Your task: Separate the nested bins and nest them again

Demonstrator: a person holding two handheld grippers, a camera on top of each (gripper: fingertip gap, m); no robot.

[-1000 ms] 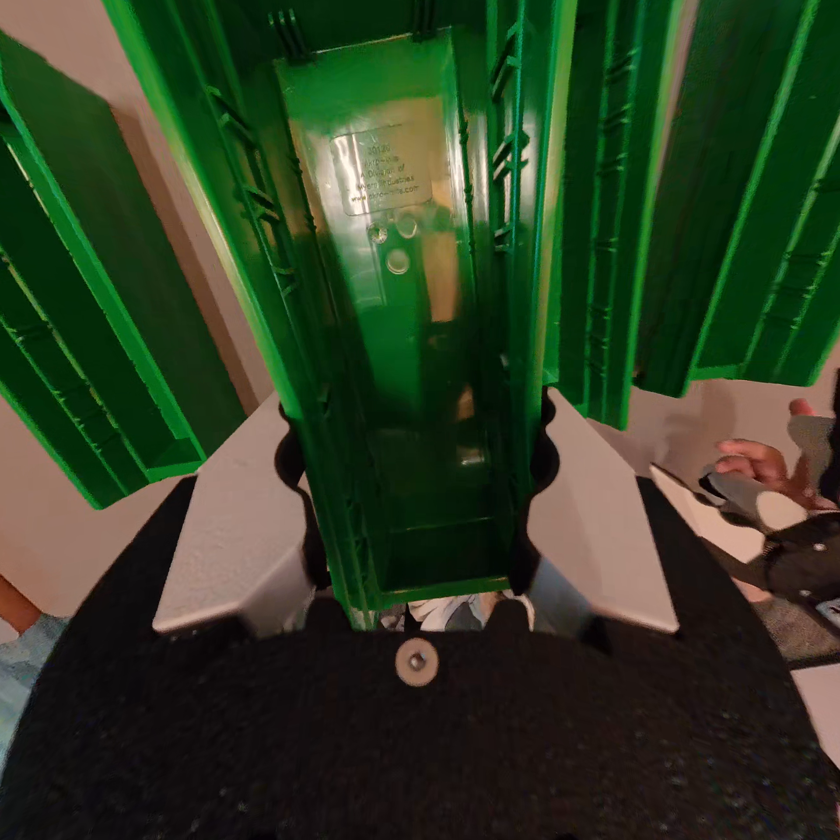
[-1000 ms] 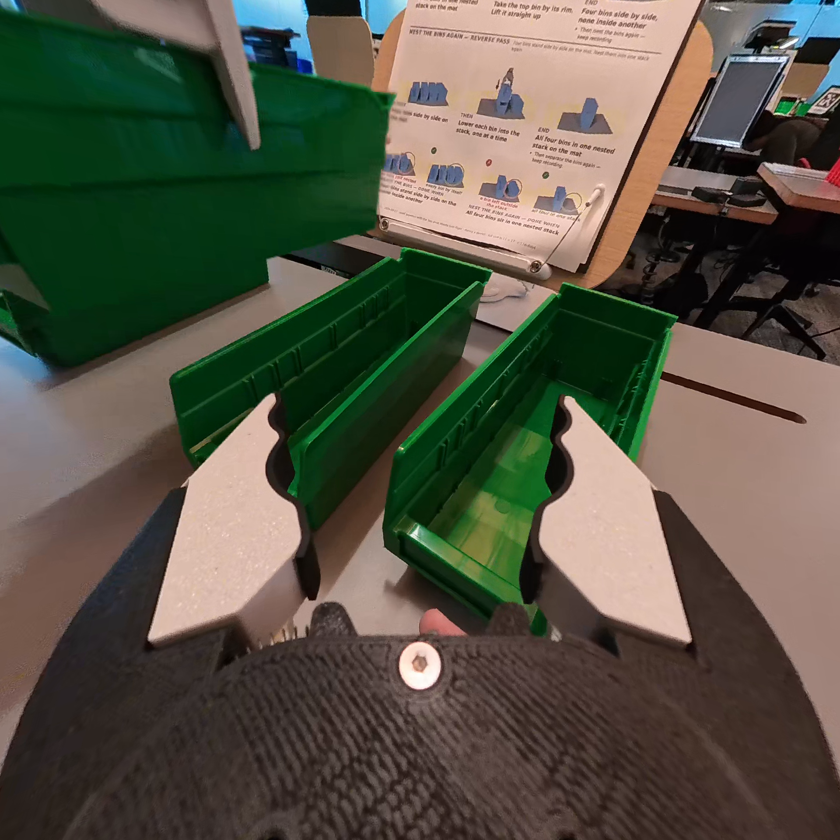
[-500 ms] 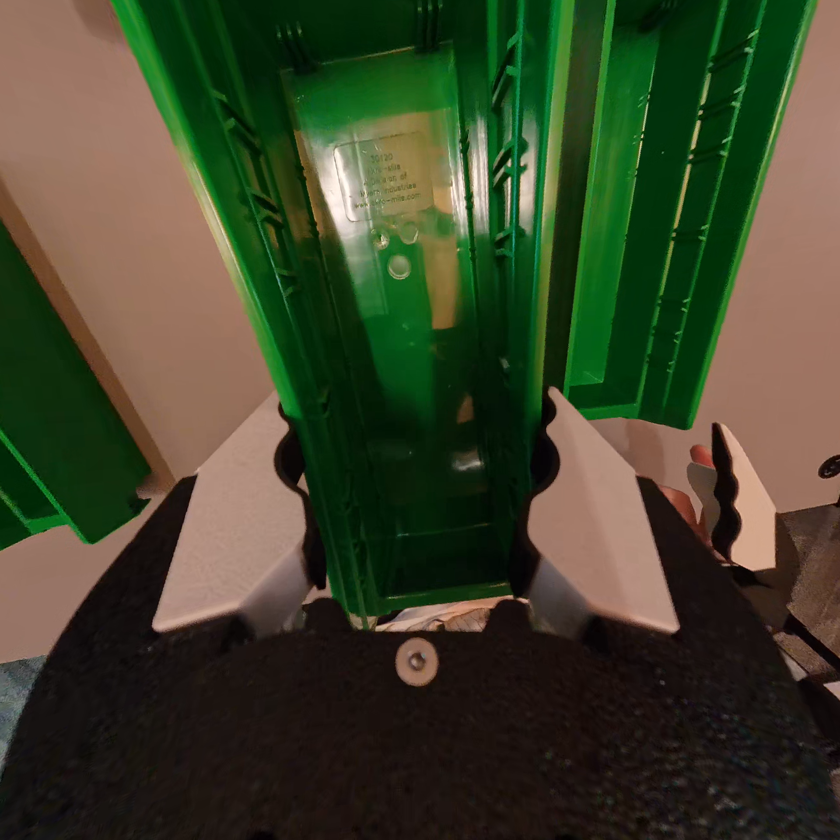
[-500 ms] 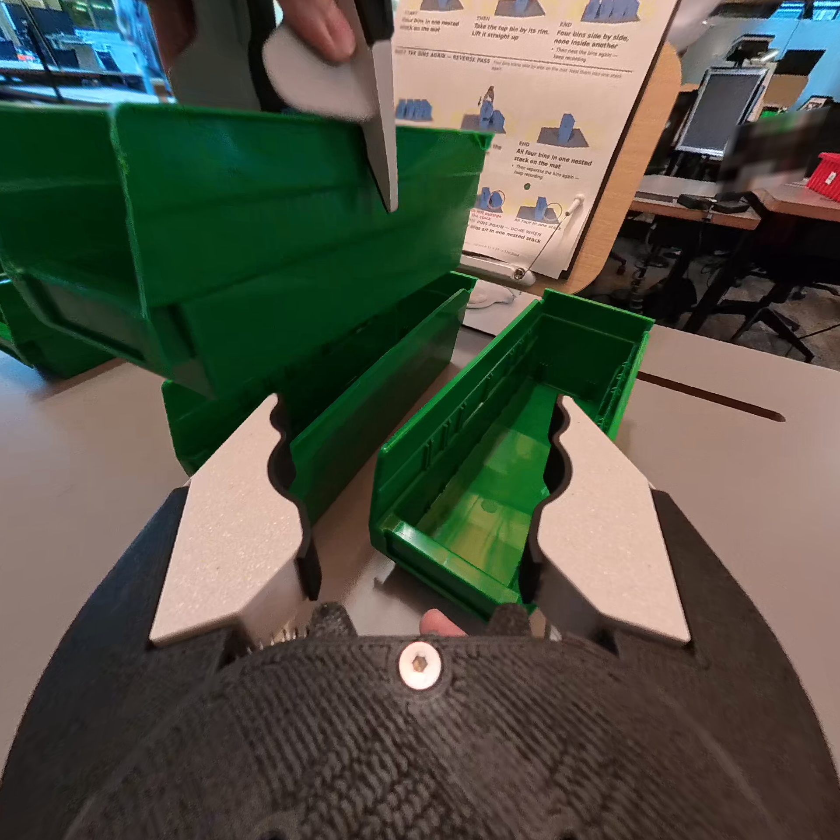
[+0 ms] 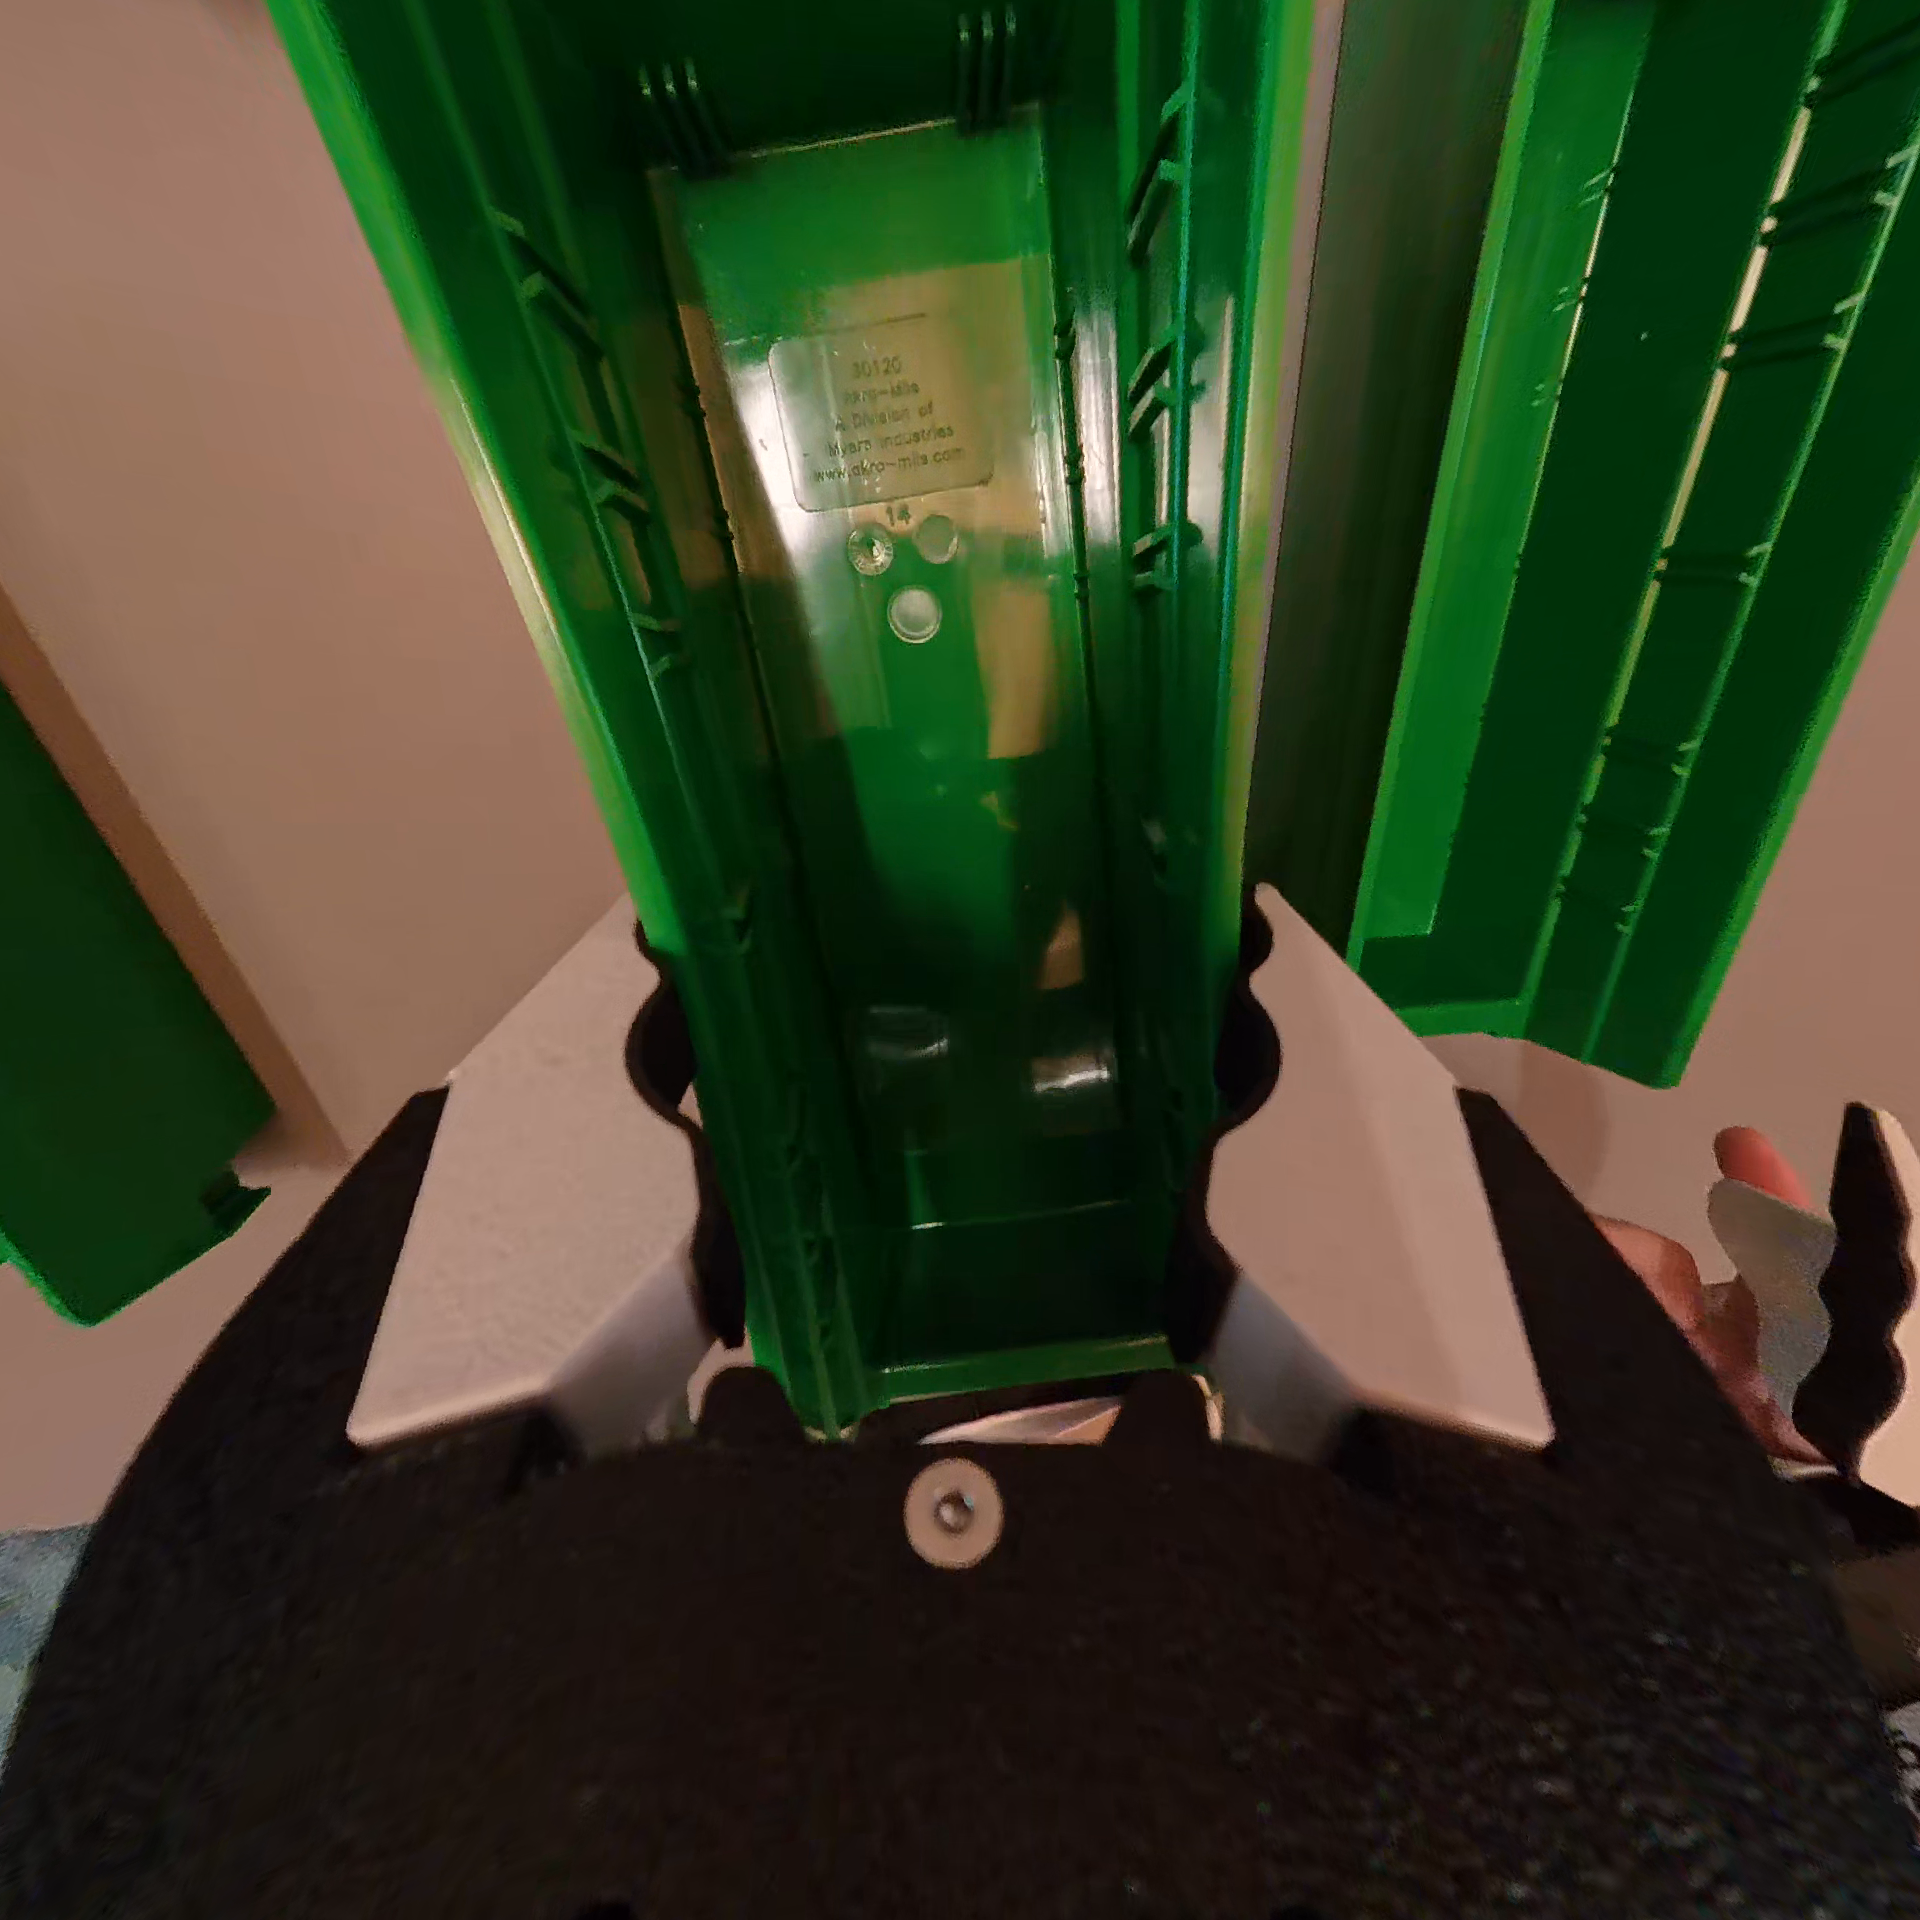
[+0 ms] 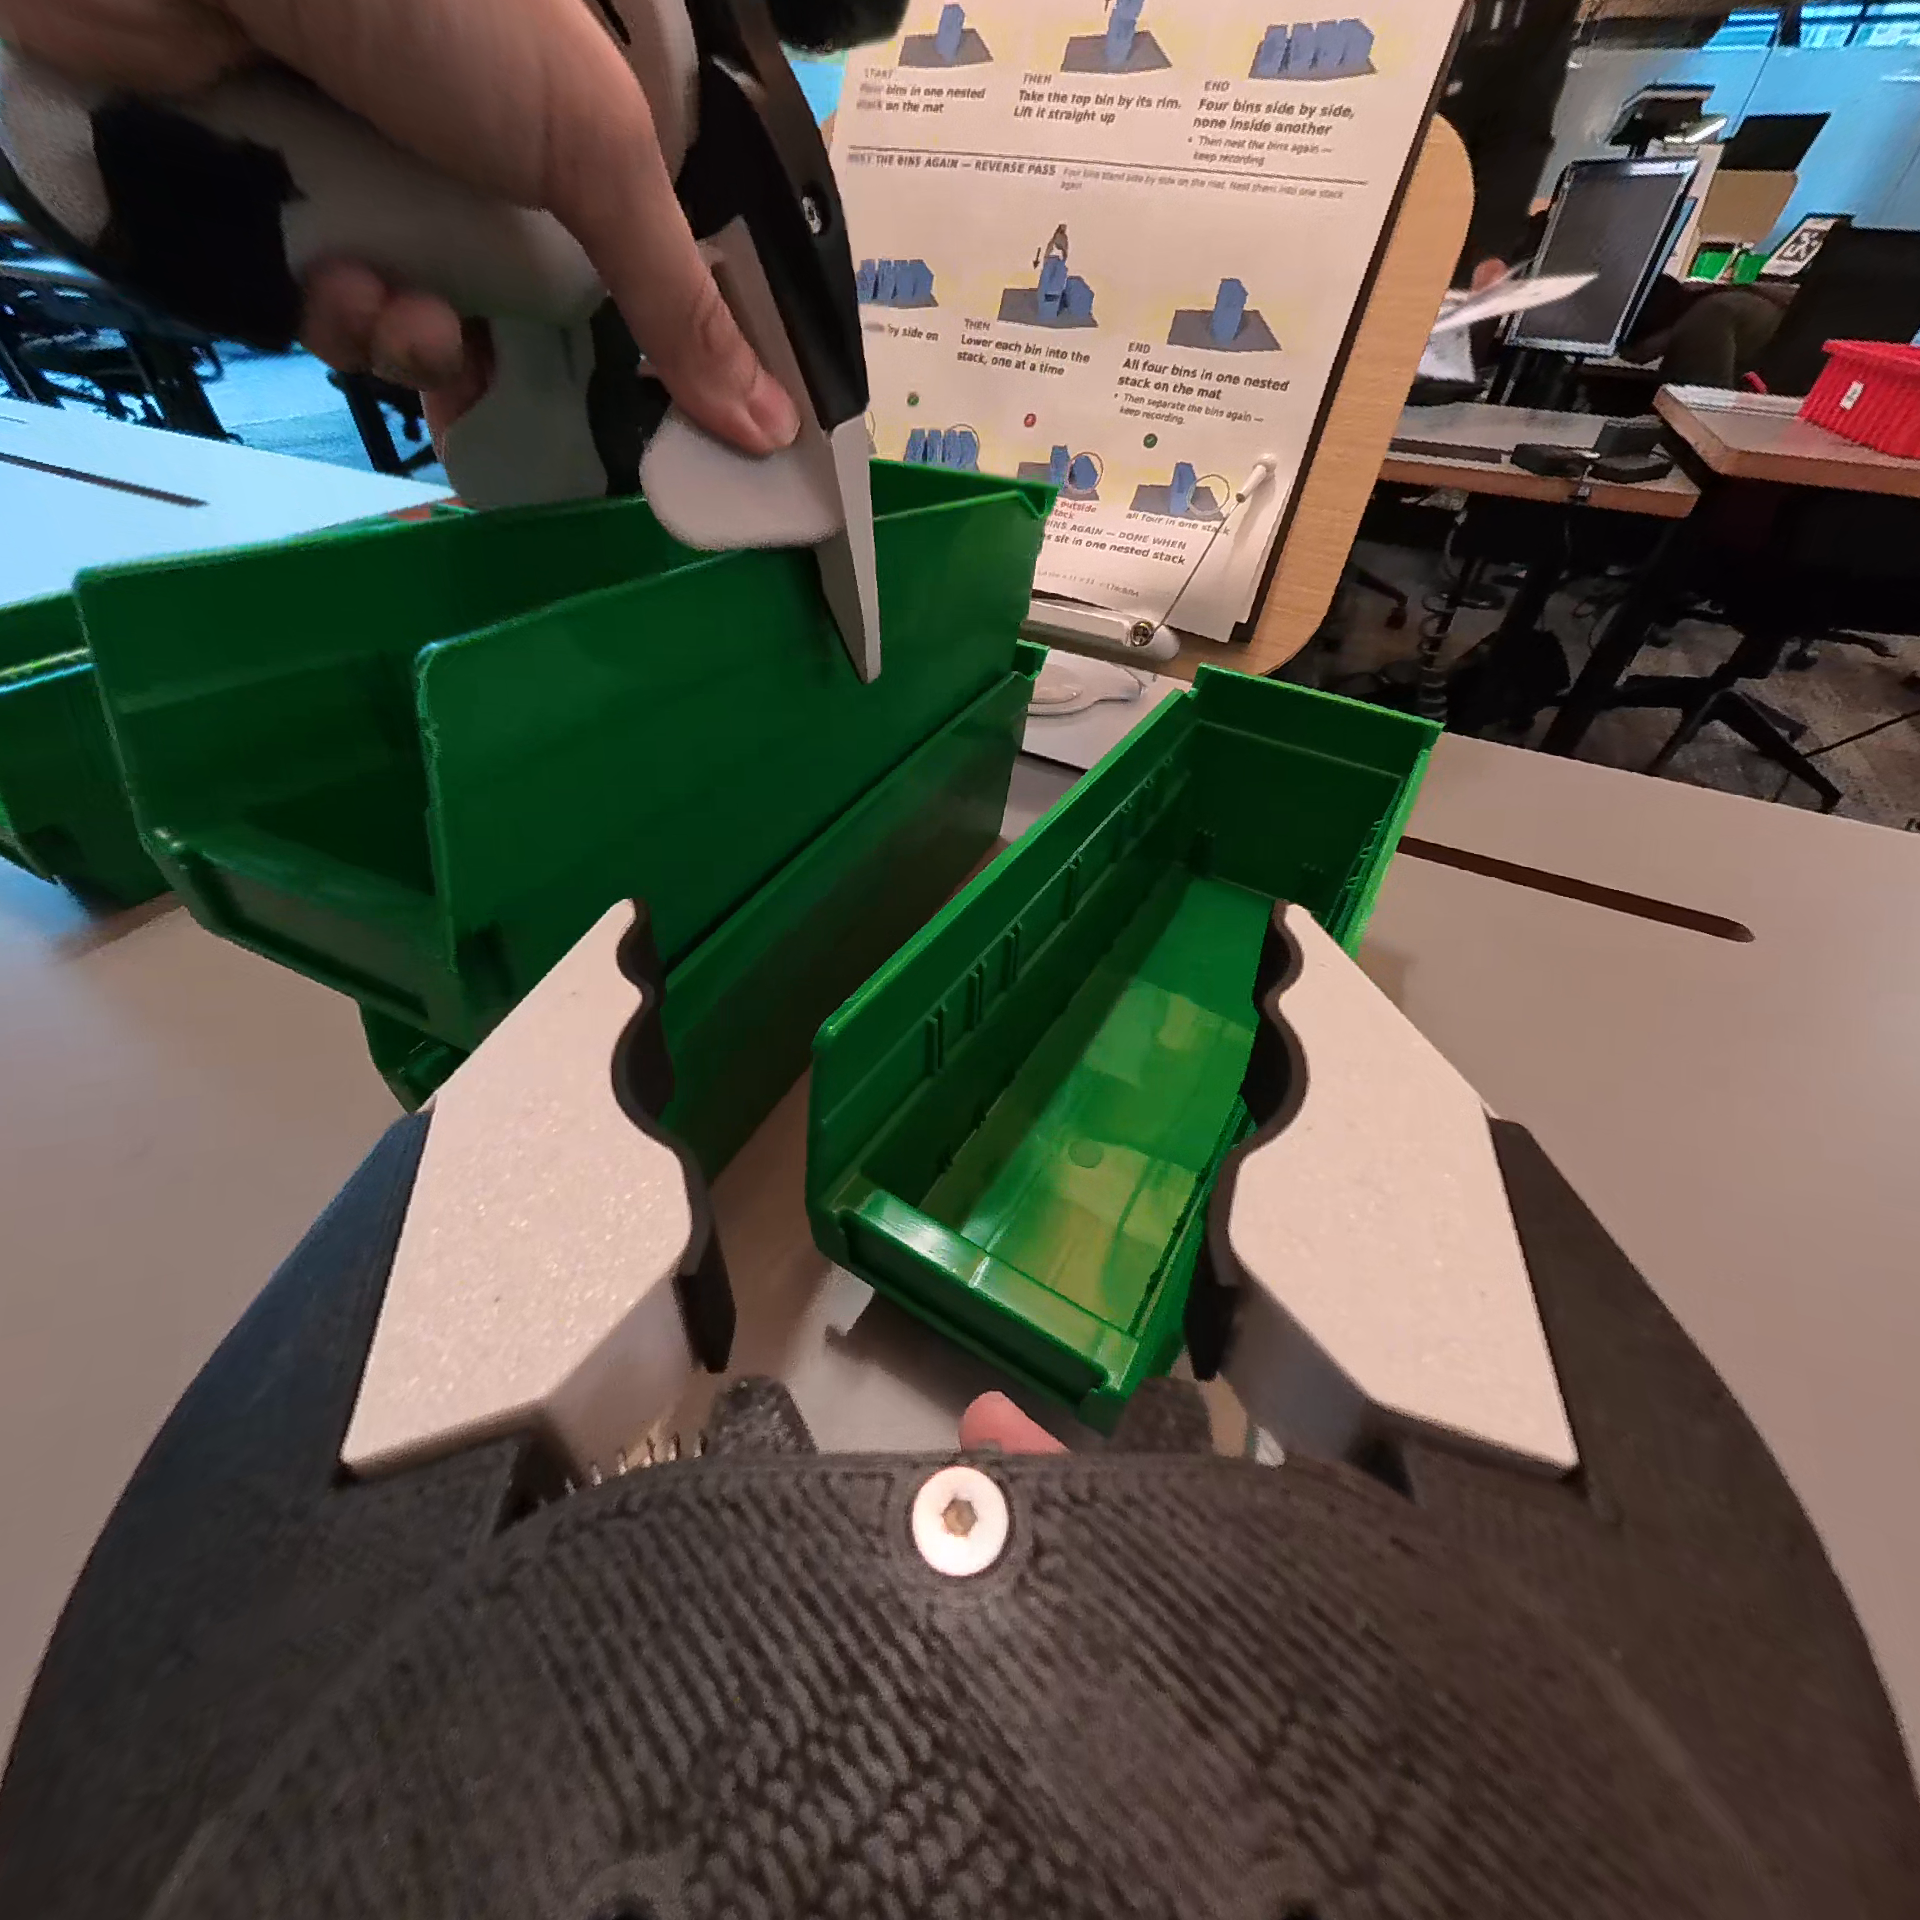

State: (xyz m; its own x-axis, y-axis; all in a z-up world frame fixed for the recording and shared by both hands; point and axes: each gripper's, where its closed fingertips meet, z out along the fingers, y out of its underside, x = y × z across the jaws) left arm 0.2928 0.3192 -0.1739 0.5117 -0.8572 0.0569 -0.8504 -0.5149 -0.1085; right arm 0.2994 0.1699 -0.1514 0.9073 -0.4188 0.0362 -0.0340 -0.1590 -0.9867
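Right wrist view: the left hand-held gripper (image 6: 852,582), clamped on the carried bin (image 6: 582,748), has moved over the middle bin (image 6: 831,935). Nesting comes next. The right hand-held gripper (image 6: 956,1132) waits wide and empty beside it.

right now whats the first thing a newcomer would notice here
The held green bin, gripped on its long wall by the left tool, hangs over another bin on the grey table. Right of it sits an empty green bin, with the open right tool in front and an instruction poster behind.

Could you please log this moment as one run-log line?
left hand-held gripper: shut on held bin | right hand-held gripper: open, empty | held bin above second bin | third bin on table
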